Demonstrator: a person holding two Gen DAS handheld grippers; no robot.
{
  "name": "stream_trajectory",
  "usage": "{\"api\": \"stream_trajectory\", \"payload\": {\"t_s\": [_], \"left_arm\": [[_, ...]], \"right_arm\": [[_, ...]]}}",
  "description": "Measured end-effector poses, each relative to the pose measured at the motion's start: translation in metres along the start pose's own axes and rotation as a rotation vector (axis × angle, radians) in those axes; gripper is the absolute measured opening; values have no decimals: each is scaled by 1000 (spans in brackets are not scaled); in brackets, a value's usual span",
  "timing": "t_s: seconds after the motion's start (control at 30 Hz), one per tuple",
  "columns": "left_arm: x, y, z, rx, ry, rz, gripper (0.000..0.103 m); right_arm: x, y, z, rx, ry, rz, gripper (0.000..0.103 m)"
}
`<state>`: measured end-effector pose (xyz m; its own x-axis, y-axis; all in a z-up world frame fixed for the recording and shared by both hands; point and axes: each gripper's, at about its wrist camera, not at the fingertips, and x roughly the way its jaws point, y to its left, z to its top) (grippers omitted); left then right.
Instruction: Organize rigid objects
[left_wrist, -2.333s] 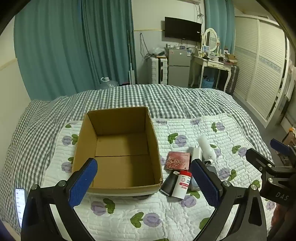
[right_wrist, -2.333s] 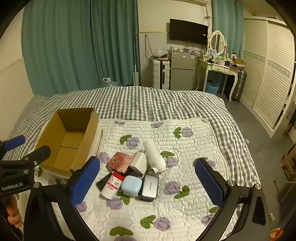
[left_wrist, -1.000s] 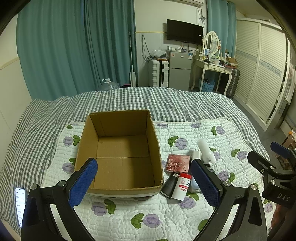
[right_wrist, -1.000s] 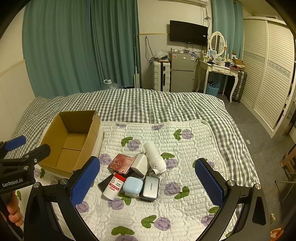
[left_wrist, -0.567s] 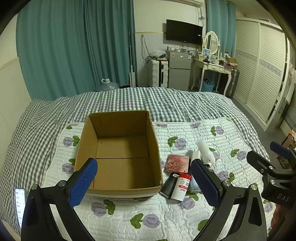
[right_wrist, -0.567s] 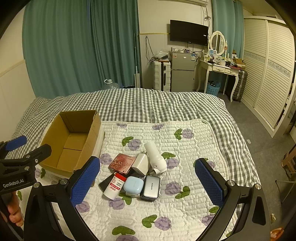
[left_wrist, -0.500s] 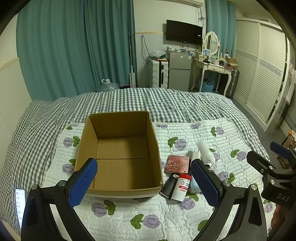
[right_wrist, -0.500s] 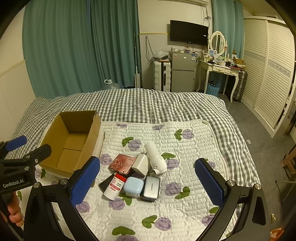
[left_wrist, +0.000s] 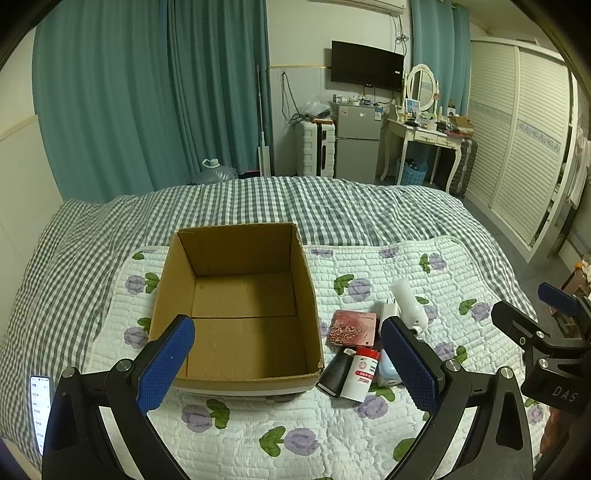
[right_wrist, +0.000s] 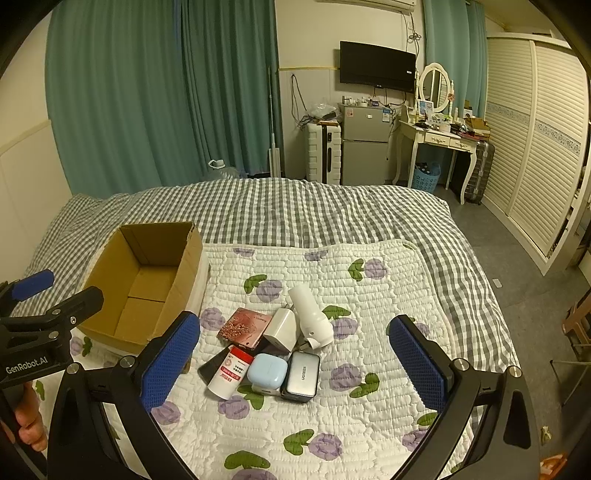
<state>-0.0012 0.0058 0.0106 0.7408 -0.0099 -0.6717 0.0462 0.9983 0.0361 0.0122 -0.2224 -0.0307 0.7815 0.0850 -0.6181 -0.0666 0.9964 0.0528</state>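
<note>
An empty cardboard box (left_wrist: 236, 306) (right_wrist: 147, 284) stands open on a floral quilt (right_wrist: 369, 406). To its right lies a pile: a pink patterned case (right_wrist: 242, 328), a white charger (right_wrist: 280, 330), a white cylinder device (right_wrist: 310, 317), a red-capped white bottle (right_wrist: 231, 373) (left_wrist: 362, 374), a light blue case (right_wrist: 266, 371), a grey power bank (right_wrist: 302, 374) and a black flat item (left_wrist: 334, 373). My left gripper (left_wrist: 288, 363) hovers open over the box's near side. My right gripper (right_wrist: 293, 363) hangs open above the pile. Neither holds anything.
A grey checked blanket (right_wrist: 295, 214) covers the bed beyond the quilt. A phone (left_wrist: 38, 410) lies at the bed's left edge. A hand (right_wrist: 27, 421) grips the left tool. Fridge, suitcase, dressing table and wardrobe stand beyond the bed.
Both views have drifted slightly back and up over the last seconds; the box and pile sit a little lower in frame. Both grippers stay open and empty.
</note>
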Motion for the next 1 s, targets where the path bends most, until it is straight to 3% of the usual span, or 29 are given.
{"api": "stream_trajectory", "payload": {"t_s": [0.6, 1.0], "left_arm": [[-9, -4, 4, 1, -17, 0, 103], [-26, -27, 6, 28, -43, -27, 103]], "right_arm": [[-11, -2, 7, 0, -14, 7, 103], [-33, -20, 11, 2, -48, -2, 103]]}}
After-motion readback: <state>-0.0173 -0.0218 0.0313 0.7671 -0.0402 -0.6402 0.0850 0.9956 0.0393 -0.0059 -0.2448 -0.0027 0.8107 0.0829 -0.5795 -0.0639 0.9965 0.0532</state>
